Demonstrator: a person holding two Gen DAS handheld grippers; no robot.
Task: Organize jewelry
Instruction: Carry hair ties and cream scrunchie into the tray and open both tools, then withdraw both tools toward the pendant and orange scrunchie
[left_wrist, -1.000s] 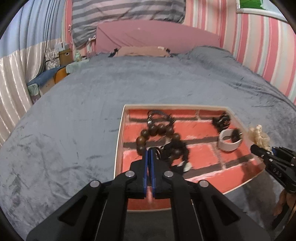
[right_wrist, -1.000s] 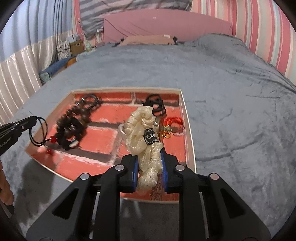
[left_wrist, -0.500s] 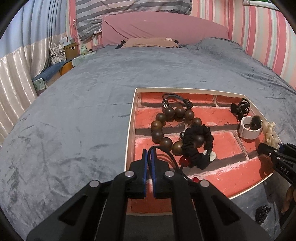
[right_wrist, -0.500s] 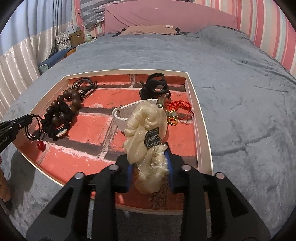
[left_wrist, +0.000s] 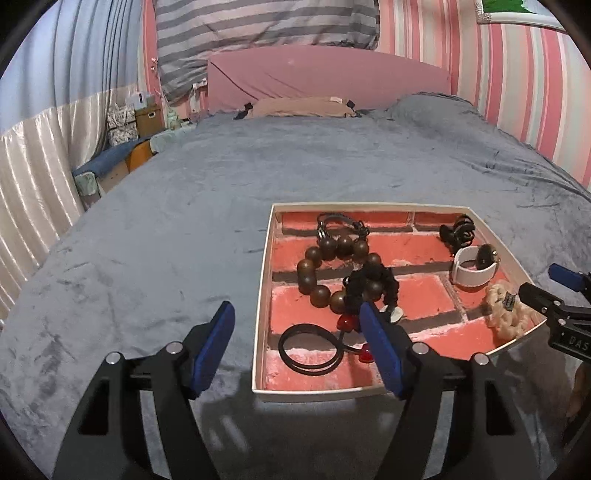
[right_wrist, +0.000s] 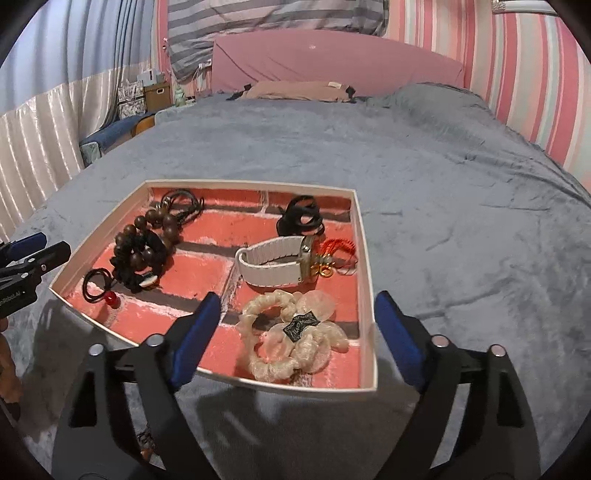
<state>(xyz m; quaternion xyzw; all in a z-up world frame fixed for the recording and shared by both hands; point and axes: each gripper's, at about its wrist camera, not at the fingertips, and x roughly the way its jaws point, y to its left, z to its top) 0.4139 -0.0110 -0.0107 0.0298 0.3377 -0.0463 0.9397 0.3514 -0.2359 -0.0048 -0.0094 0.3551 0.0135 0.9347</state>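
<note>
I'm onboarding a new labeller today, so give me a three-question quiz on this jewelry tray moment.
1. True or false: the cream scrunchie lies inside the tray.
2. Which item is closest to the white band? A) black hair tie with red beads B) red cord charm C) brown bead bracelet
3. Fill in: neither the left gripper nor the right gripper grips anything; both sets of jaws are ____.

Key: 1 true; 2 B; 3 opening
</note>
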